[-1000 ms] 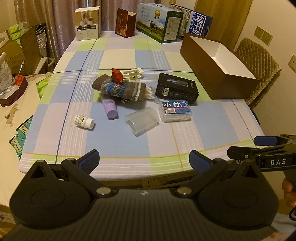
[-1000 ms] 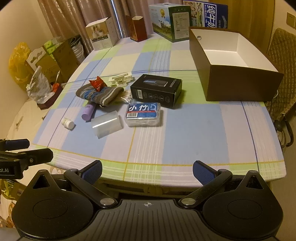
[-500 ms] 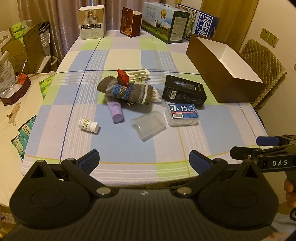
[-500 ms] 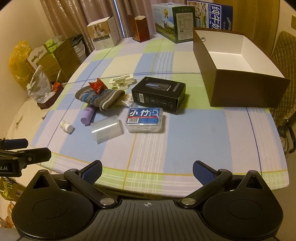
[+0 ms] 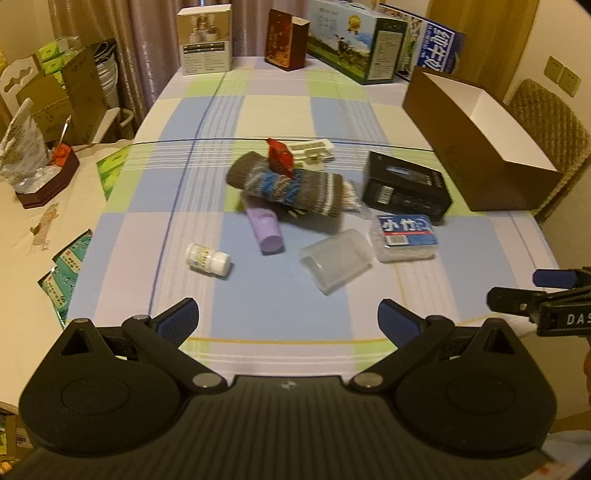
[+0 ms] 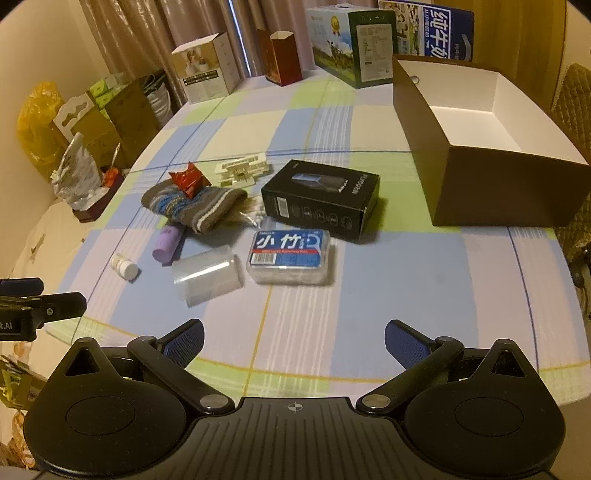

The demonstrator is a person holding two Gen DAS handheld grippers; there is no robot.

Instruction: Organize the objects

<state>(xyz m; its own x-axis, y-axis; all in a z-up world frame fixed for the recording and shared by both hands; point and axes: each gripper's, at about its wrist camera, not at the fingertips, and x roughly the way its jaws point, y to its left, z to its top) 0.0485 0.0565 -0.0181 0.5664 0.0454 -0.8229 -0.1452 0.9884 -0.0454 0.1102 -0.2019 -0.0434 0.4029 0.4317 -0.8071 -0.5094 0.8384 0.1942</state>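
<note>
A: What do we have under us?

B: A table (image 6: 424, 280) in a checked cloth of blue, green, cream and lilac fills the middle of both views. Curtains (image 6: 122, 33) hang across the top, cartons and bags crowd the left edge, and a woven chair (image 5: 546, 118) sits at the right edge of the left view.

A: And the things to sort?

B: They cluster at centre frame: a striped sock (image 6: 195, 205) with a red packet (image 6: 188, 179) on it, a purple tube (image 6: 168, 243) poking out below, a small white bottle (image 6: 125, 266) lower left, a clear tub (image 6: 207, 275) on its side, a floss box (image 6: 290, 254), a black box (image 6: 321, 199) and a white clip (image 6: 242, 170) behind. The open brown box (image 6: 480, 147), white inside, stands at upper right, well apart from the pile.

A: Any writing we can read?

B: The floss box shows "小竹". The blue carton (image 6: 439, 27) at top right shows "纯牛". The black box has print we cannot make out. The right gripper, seen from the left view, carries "DAS".

A: Our fingers?

B: The left gripper (image 5: 288, 317) is spread wide with nothing between its blue pads, low in frame over the near table edge. The right gripper (image 6: 293, 338) is likewise wide apart and empty.
</note>
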